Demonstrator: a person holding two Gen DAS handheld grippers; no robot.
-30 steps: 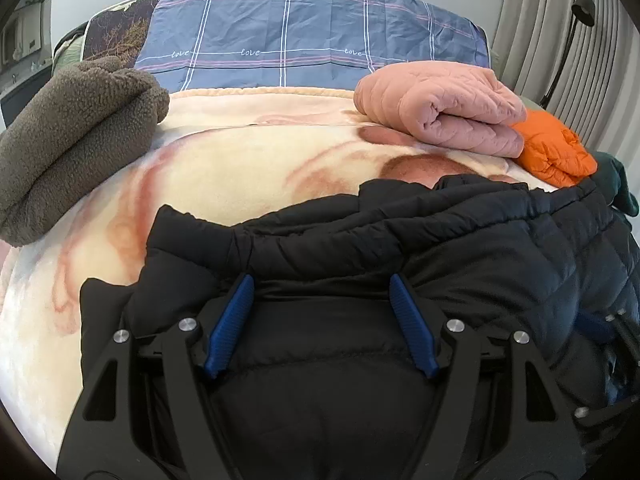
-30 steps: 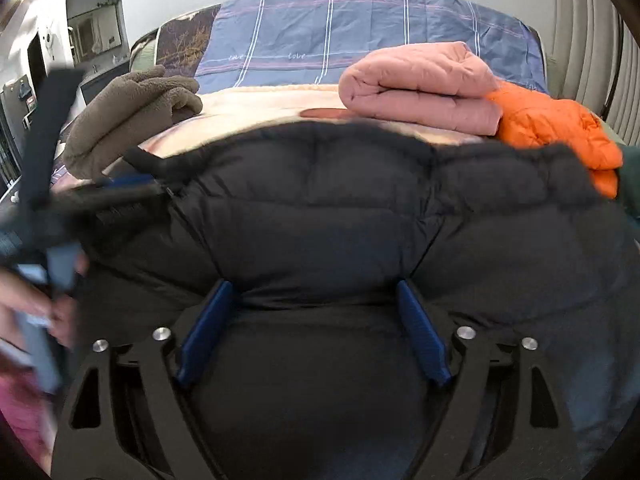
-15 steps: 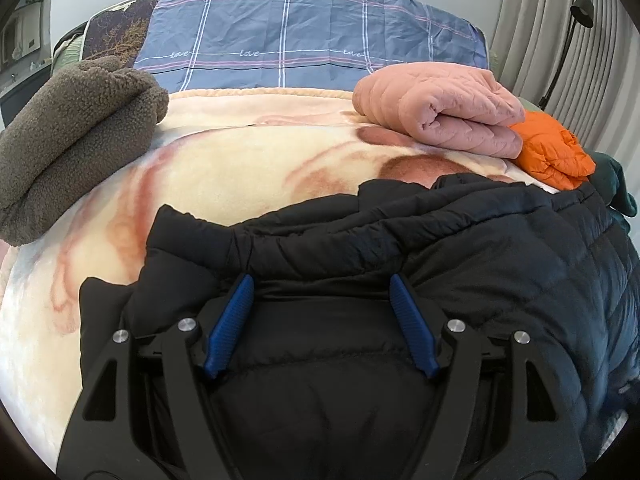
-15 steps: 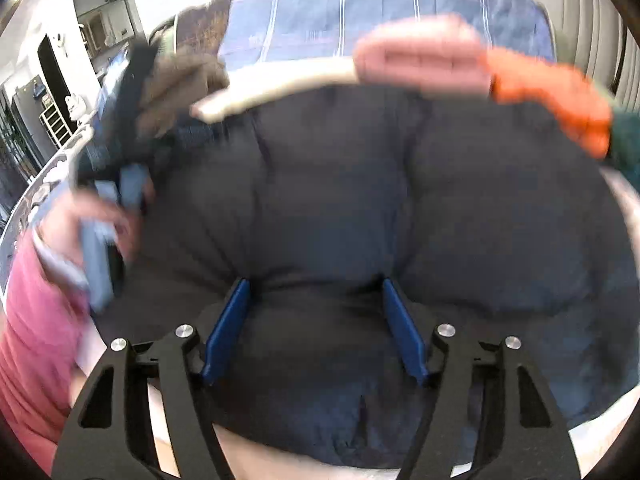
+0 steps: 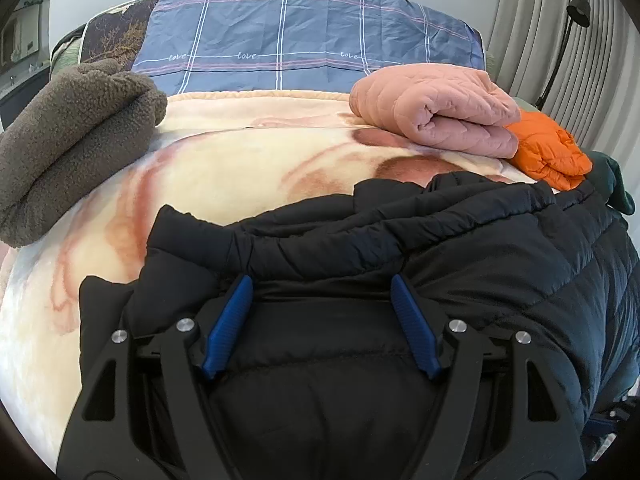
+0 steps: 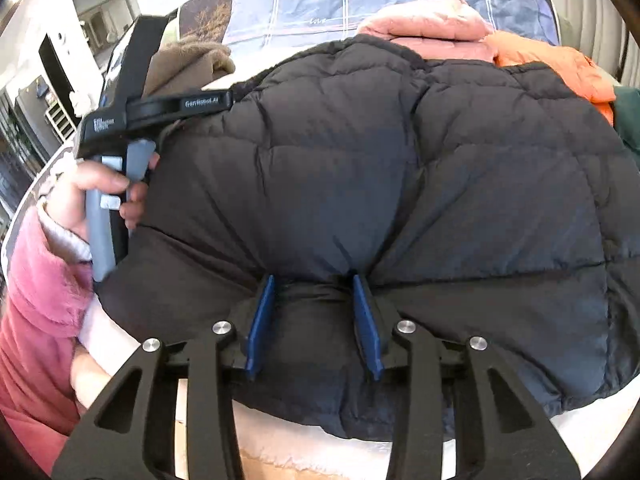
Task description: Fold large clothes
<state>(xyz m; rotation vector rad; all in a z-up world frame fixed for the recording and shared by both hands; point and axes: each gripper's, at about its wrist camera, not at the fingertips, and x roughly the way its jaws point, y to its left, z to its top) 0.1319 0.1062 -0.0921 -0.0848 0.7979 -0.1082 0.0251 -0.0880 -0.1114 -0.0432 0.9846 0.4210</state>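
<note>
Black puffer jacket (image 6: 400, 184) bunches in the clamped right gripper (image 6: 314, 280); left gripper (image 5: 322, 284) gapes beside it; pink quilt (image 5: 436, 114) lies beyond.

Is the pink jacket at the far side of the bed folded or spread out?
Folded: the pink jacket lies doubled into a thick bundle with a rounded fold edge.

The right tool (image 6: 314, 280) pinched a bunched fold of the black puffer jacket (image 6: 400, 184) between its blue fingers (image 6: 262, 316). Left of it, a hand (image 6: 92, 196) held the left tool (image 6: 132, 120) against the jacket's edge.
</note>
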